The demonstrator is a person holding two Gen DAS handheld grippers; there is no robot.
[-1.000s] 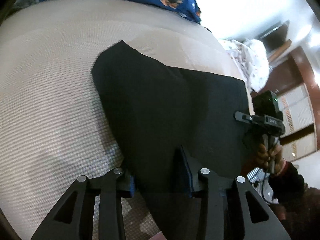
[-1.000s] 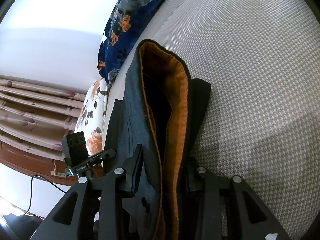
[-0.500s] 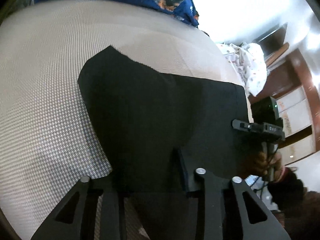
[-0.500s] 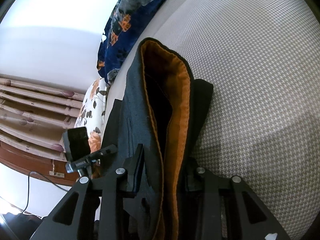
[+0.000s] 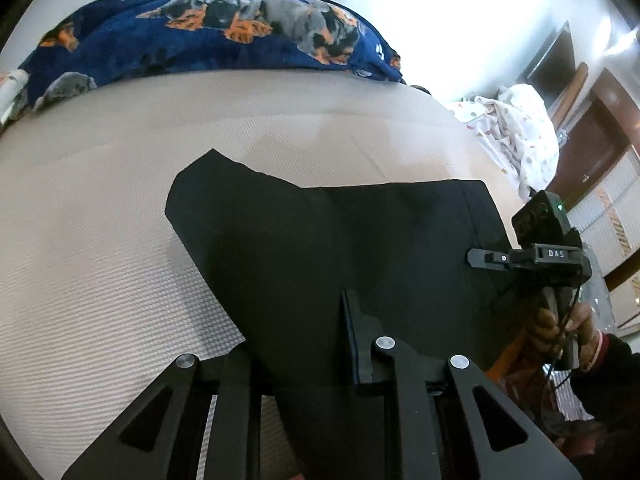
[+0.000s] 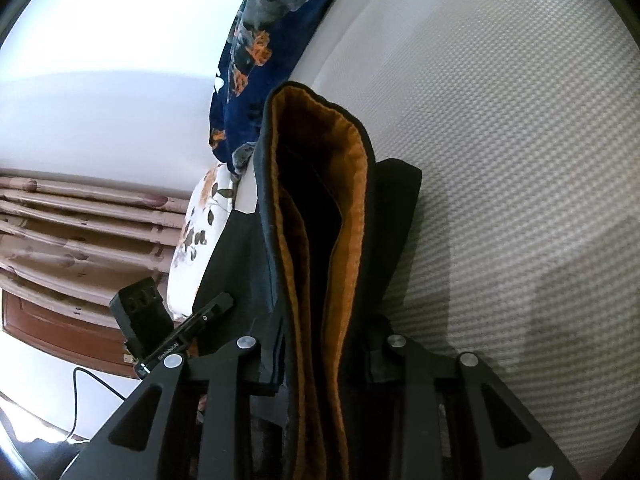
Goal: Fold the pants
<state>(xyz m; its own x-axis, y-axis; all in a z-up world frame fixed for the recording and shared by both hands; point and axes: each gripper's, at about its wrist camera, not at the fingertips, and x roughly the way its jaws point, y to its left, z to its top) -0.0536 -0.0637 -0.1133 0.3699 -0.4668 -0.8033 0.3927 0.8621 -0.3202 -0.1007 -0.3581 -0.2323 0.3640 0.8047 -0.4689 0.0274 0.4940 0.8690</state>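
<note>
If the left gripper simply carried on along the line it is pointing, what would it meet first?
Most likely the black pants: the left gripper already has its jaws closing on that cloth, which stretches on ahead. Beyond lies the beige bed cover.

We see bright daylight blowing the wall (image 5: 460,20) out to white glare in both fisheye views. The edges bend and darken into vignette, and a soft shadow falls across the bed (image 6: 540,300).

Dog-print blanket (image 5: 208,36) on beige mattress (image 5: 100,264)
</note>
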